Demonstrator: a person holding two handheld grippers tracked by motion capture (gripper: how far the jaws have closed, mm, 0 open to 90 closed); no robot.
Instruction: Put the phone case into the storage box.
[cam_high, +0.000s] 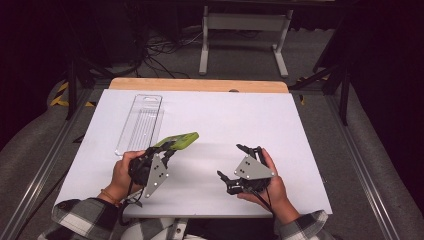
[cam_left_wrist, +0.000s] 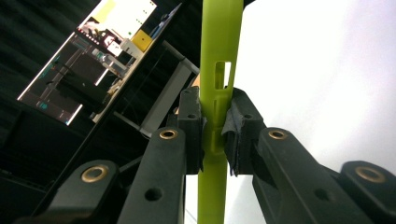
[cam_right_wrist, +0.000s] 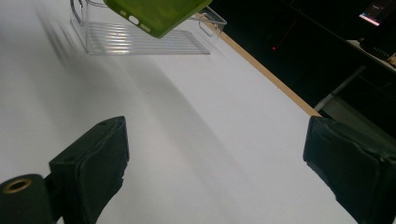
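Note:
A lime-green phone case (cam_high: 179, 141) hangs just above the white table, and my left gripper (cam_high: 167, 148) is shut on its near end. The left gripper view looks along the case's thin edge (cam_left_wrist: 215, 74), pinched between both pads. My right gripper (cam_high: 234, 162) stands open at the right front of the table, nothing between its jaws. From the right gripper view (cam_right_wrist: 217, 163) the case (cam_right_wrist: 156, 14) hovers at the top, in front of a clear plastic tray (cam_right_wrist: 140, 44).
The clear ribbed tray (cam_high: 141, 122) lies lengthwise at the table's left, just beyond the case. A wooden strip (cam_high: 200, 85) runs along the far edge of the white board (cam_high: 225, 120). Cables and a white stand sit on the floor behind.

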